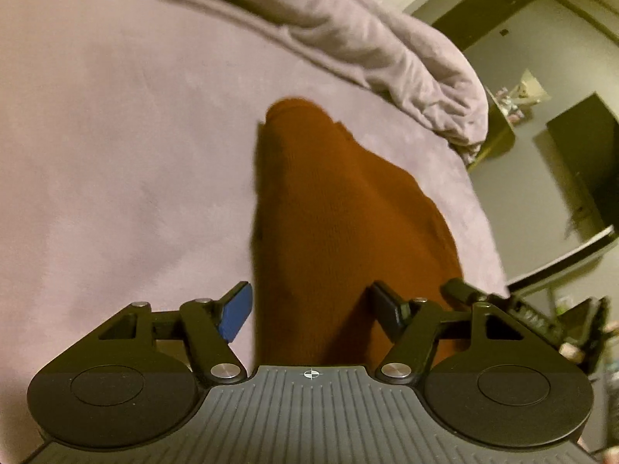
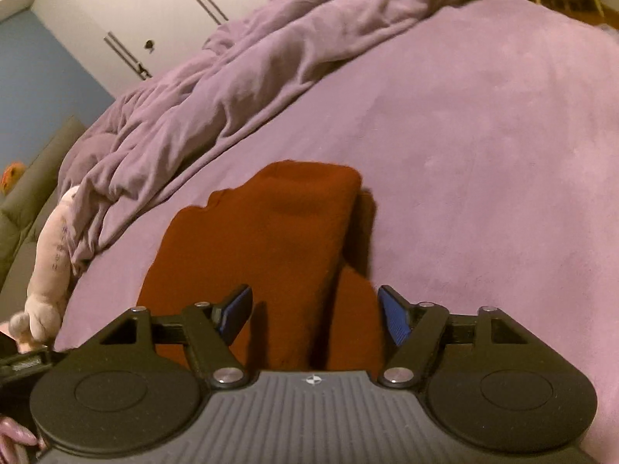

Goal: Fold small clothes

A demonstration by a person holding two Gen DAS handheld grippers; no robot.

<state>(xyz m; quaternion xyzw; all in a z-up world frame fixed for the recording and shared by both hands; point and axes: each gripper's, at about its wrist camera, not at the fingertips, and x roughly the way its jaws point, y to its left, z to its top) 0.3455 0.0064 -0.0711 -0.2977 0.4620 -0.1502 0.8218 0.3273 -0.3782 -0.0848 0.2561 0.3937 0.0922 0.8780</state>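
Rust-brown knitted garment (image 1: 340, 208), folded lengthwise, lying on purple bedspread (image 1: 116, 135); left gripper (image 1: 313, 305) above its near end, fingers spread, gripping nothing; right gripper (image 2: 315, 315) likewise spread over cloth; rumpled duvet (image 2: 240, 65) beyond, pink soft toy (image 2: 50, 255) at bed edge

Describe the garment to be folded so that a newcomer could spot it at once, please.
Start at the purple bed sheet, below the rumpled purple duvet. There lies the rust-brown knit garment, the only dark, warm-coloured item there.
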